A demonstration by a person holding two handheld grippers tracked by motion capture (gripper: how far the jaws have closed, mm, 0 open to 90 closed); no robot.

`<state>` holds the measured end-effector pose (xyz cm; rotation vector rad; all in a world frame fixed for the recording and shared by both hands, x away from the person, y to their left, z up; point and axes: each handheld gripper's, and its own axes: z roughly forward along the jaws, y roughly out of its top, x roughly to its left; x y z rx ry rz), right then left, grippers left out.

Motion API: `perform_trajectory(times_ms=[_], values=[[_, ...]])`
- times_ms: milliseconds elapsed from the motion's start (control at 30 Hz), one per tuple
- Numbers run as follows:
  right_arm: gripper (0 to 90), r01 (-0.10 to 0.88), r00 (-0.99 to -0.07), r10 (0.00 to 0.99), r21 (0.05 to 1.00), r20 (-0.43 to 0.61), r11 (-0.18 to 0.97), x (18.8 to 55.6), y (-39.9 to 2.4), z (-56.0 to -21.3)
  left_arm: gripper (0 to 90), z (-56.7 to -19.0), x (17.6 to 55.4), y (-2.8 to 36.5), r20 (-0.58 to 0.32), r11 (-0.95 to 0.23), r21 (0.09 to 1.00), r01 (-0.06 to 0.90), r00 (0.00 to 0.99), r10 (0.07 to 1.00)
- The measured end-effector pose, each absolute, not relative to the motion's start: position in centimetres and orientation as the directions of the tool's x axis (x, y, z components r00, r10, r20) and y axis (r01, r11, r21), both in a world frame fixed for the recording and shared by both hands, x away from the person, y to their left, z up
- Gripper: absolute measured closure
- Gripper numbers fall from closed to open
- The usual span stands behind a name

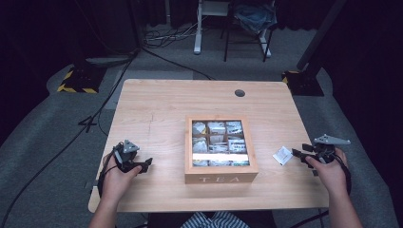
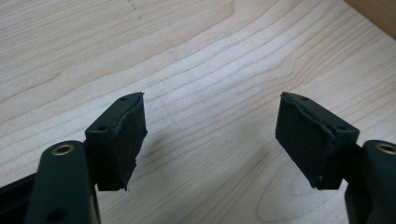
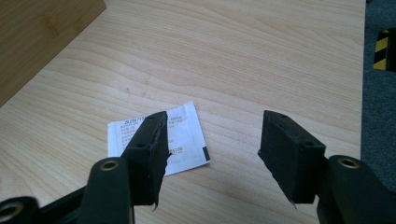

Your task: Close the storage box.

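The flat white printed paper sachet (image 3: 161,139), long axis toward two o'clock, lies at eleven o'clock under the spread right gripper (image 3: 212,154); left gripper (image 2: 210,140) spread over bare light wooden bench (image 2: 210,60).

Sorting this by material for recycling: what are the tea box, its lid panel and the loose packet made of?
The tea box looks like light, matte wood, with visible grain. Its lid panel seems to be clear glass or plastic, given the glare. The packet looks like white printed paper, flat and creased.
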<state>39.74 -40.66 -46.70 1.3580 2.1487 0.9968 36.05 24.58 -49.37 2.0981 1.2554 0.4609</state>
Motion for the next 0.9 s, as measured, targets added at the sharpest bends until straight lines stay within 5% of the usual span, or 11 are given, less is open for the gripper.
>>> perform_trajectory(times_ms=[900], values=[[42.6, 0.619, -0.430, 0.902, 0.738, 0.031, 0.270, 39.6, -40.9, -47.8, 8.0, -50.5, 37.7, 24.9, -0.029, -0.346, 0.679, 0.647, 0.494, 0.869]])
